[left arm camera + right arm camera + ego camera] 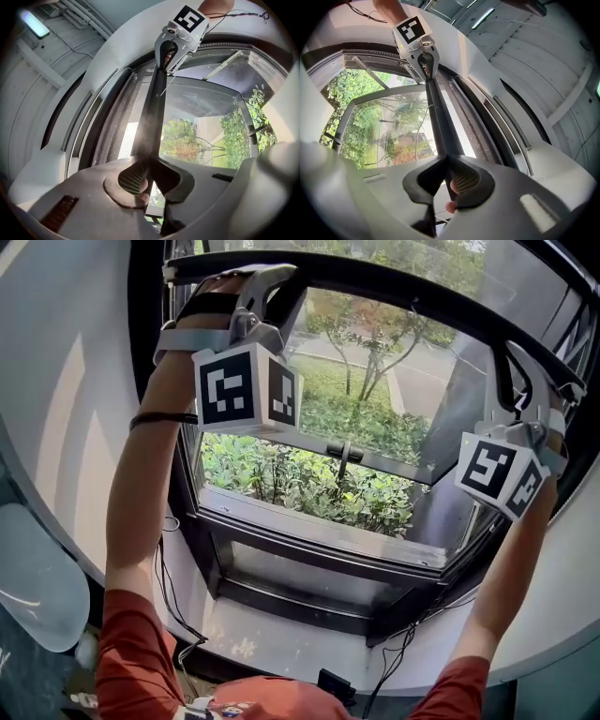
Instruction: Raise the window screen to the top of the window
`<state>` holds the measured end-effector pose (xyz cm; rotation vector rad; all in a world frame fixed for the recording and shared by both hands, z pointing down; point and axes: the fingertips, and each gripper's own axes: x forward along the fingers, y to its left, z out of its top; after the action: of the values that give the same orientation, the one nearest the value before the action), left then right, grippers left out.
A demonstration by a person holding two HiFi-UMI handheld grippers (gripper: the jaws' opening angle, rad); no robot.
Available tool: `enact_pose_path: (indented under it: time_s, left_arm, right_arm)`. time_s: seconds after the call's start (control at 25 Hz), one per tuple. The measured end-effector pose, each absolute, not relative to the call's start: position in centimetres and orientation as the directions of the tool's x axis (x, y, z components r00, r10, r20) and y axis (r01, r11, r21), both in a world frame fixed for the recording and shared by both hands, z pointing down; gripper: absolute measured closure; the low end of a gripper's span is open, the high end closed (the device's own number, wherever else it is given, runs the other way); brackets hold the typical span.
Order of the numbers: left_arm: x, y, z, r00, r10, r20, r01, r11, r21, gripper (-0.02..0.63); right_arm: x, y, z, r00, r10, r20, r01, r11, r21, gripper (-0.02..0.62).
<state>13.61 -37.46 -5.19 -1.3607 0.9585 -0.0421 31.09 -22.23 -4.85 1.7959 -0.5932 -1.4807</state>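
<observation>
While both arms reach up, the head view shows the dark screen bar [412,296] high in the window frame [309,535]. The left gripper [267,287] is clamped near the bar's left end and the right gripper [521,390] near its right end. Green shrubs [309,479] show through the opening below the bar. In the left gripper view, the 2 jaws of the left gripper [147,178] are pressed together on the screen bar [154,112], which runs straight away to the right gripper [180,37]. A strip of grey mesh [112,136] lies between the bar and the upper frame. In the right gripper view, the right gripper [447,176] is likewise closed on the screen bar [440,122], which leads off to the left gripper [419,42]. The bar's long axis lies level across the window, its ends pointing at the 2 side frames. The step in hand looks like the lift itself, nearly done. The next move probably calls for an even upward push from both hands, so that the bar stays level until it meets the top.
</observation>
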Motion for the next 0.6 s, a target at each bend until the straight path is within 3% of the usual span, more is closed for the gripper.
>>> enact_pose_path:
  time_s: [0.6]
  left_arm:
    - [13.6, -37.6, -10.3, 0.603, -0.524, -0.601, -0.532, 0.297, -0.793, 0.563]
  right_arm:
    - [31.1, -22.4, -9.9, 0.234, -0.716, -0.657, 0.132, -0.646, 0.752, 0.549]
